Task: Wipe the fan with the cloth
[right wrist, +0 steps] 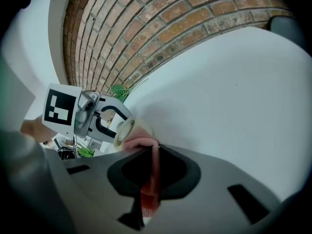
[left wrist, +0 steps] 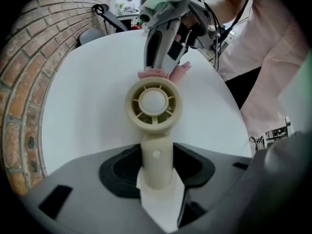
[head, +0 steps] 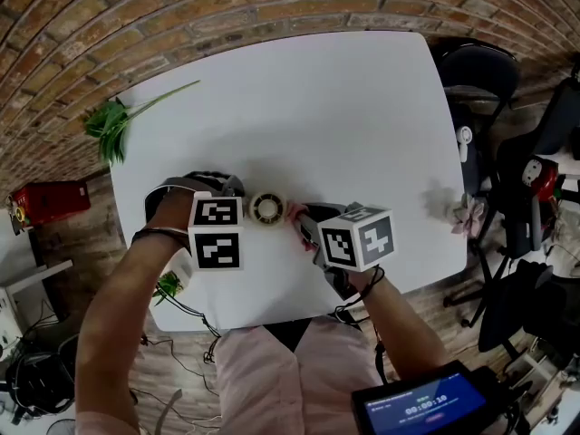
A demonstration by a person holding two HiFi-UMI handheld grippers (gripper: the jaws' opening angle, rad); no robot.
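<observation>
- White table (head: 362,107) lies beneath both grippers.
- Left gripper (left wrist: 157,172) is clamped on the fan's handle.
- Right gripper (right wrist: 148,179) pinches the cloth.
- Fan (left wrist: 153,104): its long axis runs from the left jaws toward the right gripper, grille facing up.
- Pink cloth (right wrist: 141,143) touches the fan head's rim.

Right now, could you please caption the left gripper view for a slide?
Left gripper clamps the cream handheld fan by its handle while the right gripper holds a pink cloth against its rim.
</observation>
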